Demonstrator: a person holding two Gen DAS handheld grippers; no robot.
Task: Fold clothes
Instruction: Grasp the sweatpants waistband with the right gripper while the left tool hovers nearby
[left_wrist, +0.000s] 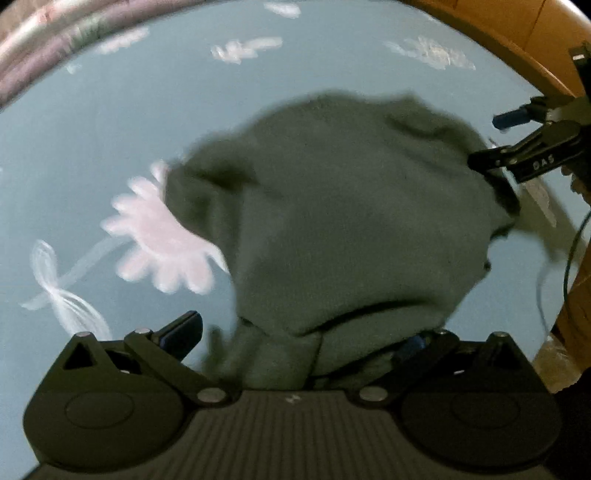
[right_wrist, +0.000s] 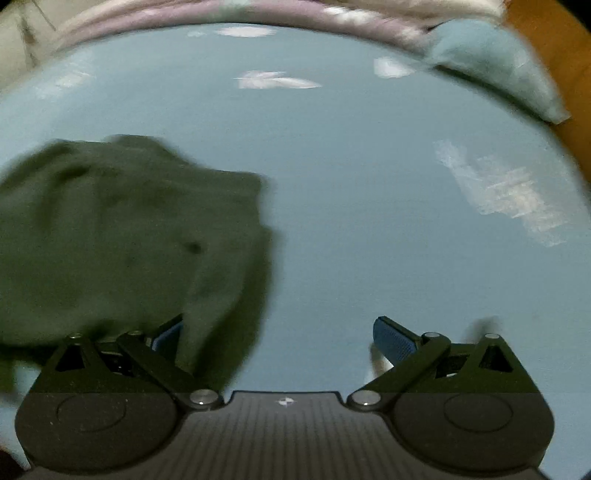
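Centre frame, left view: green garment (left_wrist: 332, 221) on blue sheet (left_wrist: 92, 140). Left gripper (left_wrist: 299, 332) and right gripper (right_wrist: 280, 336): jaws spread wide, cloth draped across, neither gripping.

We count one dark green garment (left_wrist: 332, 221), one blue printed bedsheet (left_wrist: 110, 129) and one large pink flower print (left_wrist: 162, 240) on it. We count two grippers: the left gripper (left_wrist: 295, 339) and the right gripper (right_wrist: 280, 336). We count one pale blue pillow (right_wrist: 491, 59). The blurred white prints cannot be counted reliably
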